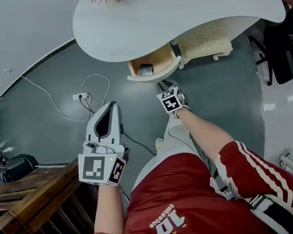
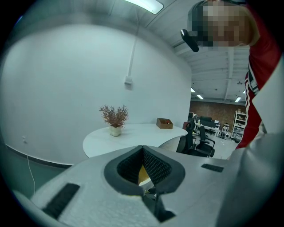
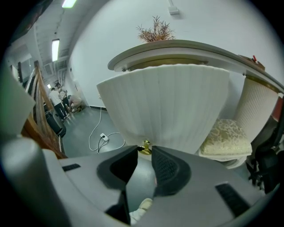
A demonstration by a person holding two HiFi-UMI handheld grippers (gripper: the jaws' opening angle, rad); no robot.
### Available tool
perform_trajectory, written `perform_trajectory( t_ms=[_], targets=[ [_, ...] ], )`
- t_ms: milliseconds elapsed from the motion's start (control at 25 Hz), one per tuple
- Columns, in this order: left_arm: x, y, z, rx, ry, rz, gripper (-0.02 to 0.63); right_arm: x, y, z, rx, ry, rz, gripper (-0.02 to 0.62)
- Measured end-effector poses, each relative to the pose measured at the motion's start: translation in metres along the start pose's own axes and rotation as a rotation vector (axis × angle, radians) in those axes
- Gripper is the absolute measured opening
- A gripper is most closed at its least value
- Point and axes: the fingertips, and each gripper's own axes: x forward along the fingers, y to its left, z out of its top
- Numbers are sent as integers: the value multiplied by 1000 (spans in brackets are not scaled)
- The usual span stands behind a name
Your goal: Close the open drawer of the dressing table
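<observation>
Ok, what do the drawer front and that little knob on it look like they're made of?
Drawer front: matte off-white with fine vertical ribbing, probably painted wood or moulded board; the look leaves that open.
Knob: small, shiny and gold with bright highlights, likely brass-toned metal.
Drawer's inside: pale tan and unpainted, seemingly light wood.

Ribbed white drawer front (image 3: 168, 106), brass knob (image 3: 145, 145) at its base, right gripper (image 3: 144, 150) jaws seemingly pinching it
</observation>
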Motion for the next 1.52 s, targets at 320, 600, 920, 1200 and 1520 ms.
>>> perform_trajectory(
  t_ms=[320, 600, 920, 1200, 1520],
  targets=[
    [7, 12, 2, -16, -5, 31, 0, 12, -7, 14, -43, -17, 23, 100],
    [15, 25, 6, -30, -15, 53, 0, 26, -12, 31, -65, -27, 32, 97],
    [27, 36, 4, -38, -14, 69, 0, 42, -21, 51, -90, -35, 42, 95],
    [35, 46, 5, -61, -18, 90, 0, 47, -24, 59, -134, -57, 58, 94],
    [40, 52, 5, -79, -13, 101, 0, 53, -27, 65, -105, -41, 52, 95]
  ],
)
